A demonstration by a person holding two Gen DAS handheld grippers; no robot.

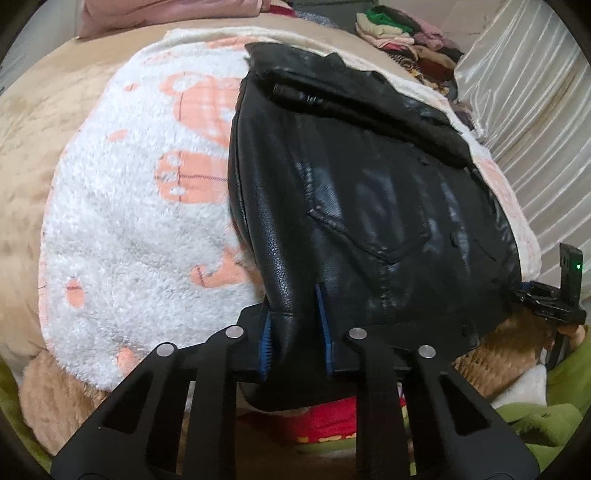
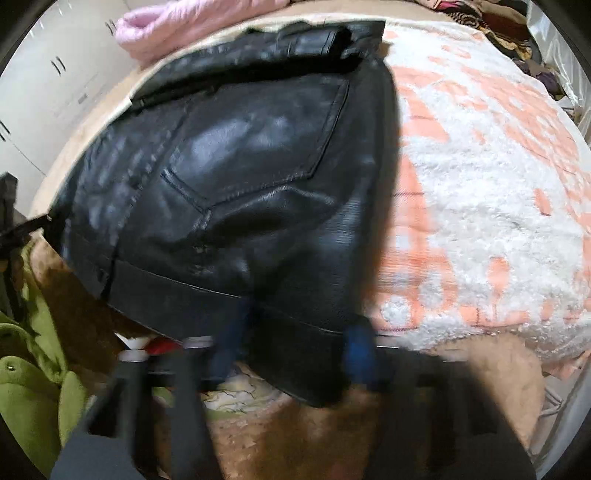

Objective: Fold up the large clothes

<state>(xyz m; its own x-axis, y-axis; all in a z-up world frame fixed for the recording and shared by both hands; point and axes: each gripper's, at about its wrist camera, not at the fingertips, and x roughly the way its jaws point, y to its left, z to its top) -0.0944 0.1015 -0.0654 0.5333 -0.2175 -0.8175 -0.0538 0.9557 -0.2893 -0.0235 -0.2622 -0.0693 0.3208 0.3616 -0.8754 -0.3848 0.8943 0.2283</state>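
**Black leather pinched at both corners**

Black leather fills both views, and we have hold of it. The black leather garment (image 1: 354,192) lies spread on a fluffy white blanket with orange patches (image 1: 140,221), which covers a bed with a tan cover (image 1: 40,122). Stitched back pockets and a waistband face up, so it looks like a pair of trousers folded over, the far end doubled back on itself.

On our left, the left hand-held gripper (image 1: 295,332) is clenched on the near corner of the leather: the blue pads (image 1: 266,343) squeeze a thick fold between them, sharp and clear in the left wrist view. At the right edge of that view we catch the other tool, black with a small green light.

On our right, the picture is smeared with blur. The right hand-held gripper (image 2: 295,343) has the waistband hem running between its blue pads (image 2: 360,350), which sit close against the leather, so we read it as grasping the hem.

Beyond the bed edge, a green garment (image 2: 33,380) lies low on the left and a pink bundle (image 2: 177,22) sits at the far end. A pile of folded clothes (image 1: 402,33) shows far off, beside a pale curtain (image 1: 524,110).
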